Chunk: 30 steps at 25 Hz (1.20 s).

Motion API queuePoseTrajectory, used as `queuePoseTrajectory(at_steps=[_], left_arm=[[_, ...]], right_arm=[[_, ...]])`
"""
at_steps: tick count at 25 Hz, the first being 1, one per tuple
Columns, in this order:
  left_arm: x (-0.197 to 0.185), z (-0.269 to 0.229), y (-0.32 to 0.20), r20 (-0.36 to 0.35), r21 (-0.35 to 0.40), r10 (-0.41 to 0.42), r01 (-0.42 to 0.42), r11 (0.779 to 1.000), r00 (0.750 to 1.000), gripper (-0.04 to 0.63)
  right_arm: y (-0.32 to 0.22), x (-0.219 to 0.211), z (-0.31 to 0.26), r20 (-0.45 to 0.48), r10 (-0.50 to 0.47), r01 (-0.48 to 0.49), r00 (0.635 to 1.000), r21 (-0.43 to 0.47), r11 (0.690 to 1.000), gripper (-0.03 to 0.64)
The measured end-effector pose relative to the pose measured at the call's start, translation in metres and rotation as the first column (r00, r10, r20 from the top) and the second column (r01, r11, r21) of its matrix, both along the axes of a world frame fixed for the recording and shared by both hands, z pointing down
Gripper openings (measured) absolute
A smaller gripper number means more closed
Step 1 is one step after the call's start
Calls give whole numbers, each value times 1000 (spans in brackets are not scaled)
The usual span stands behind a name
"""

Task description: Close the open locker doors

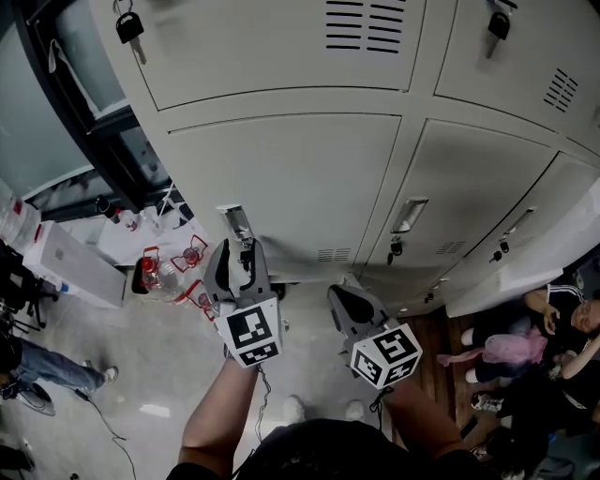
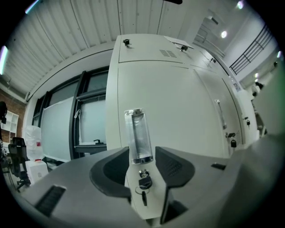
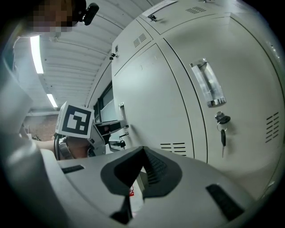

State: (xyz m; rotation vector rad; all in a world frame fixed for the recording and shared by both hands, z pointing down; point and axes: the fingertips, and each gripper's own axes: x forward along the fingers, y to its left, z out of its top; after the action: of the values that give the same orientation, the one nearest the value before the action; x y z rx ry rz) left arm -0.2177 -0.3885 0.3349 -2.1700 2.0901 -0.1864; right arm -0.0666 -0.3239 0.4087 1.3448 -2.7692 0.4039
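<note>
The left tool [image 2: 141, 167] stands with jaws apart around the handle [image 2: 138, 136] of the lower-left door [image 1: 281, 178], which looks almost flush. The right tool [image 3: 141, 171] is closed and empty. Next, I'd guess, press it home.

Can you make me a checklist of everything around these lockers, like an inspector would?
Surface: pale floor, with a wood strip at right.
Job's things: locker doors look shut, but it is hard to be sure; keys hang in locks.
Clutter: what look like red-topped bottles and a white box on the floor.
Grippers: left gripper has its fingers apart, with a door's lock showing between them; right gripper shut, empty.
Cables: thin cable on the floor.
Surroundings: window at left; a person's legs at left; people sitting at right.
</note>
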Motion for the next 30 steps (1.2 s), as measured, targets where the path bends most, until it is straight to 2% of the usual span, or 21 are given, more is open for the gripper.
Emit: queuePoseTrajectory(at_steps=[2, 7, 10, 14, 18, 23, 30], left_arm=[[6, 4, 5, 7, -6, 26, -26, 1000, 1000, 164], [25, 20, 17, -13, -52, 96, -97, 994, 995, 12], [48, 29, 26, -47, -64, 196, -199, 978, 979, 5], [89, 45, 42, -85, -86, 363, -369, 925, 928, 5], [129, 69, 62, -94, -128, 479, -487, 864, 873, 5], [169, 99, 87, -102, -182, 571, -580, 794, 814, 5], [212, 135, 124, -130, -233, 660, -670, 705, 740, 5]], right_arm=[[2, 3, 2, -2, 7, -7, 1000, -3, 1000, 0], [10, 14, 7, -7, 26, -26, 1000, -8, 1000, 0], [15, 25, 10, -12, 49, -49, 999, -10, 999, 0], [23, 50, 19, -29, 101, -101, 994, -14, 995, 0], [34, 92, 39, -58, 177, -179, 982, -27, 984, 0], [51, 143, 65, -68, 277, -281, 959, -70, 957, 0], [80, 195, 93, -84, 350, -358, 933, -115, 927, 0]])
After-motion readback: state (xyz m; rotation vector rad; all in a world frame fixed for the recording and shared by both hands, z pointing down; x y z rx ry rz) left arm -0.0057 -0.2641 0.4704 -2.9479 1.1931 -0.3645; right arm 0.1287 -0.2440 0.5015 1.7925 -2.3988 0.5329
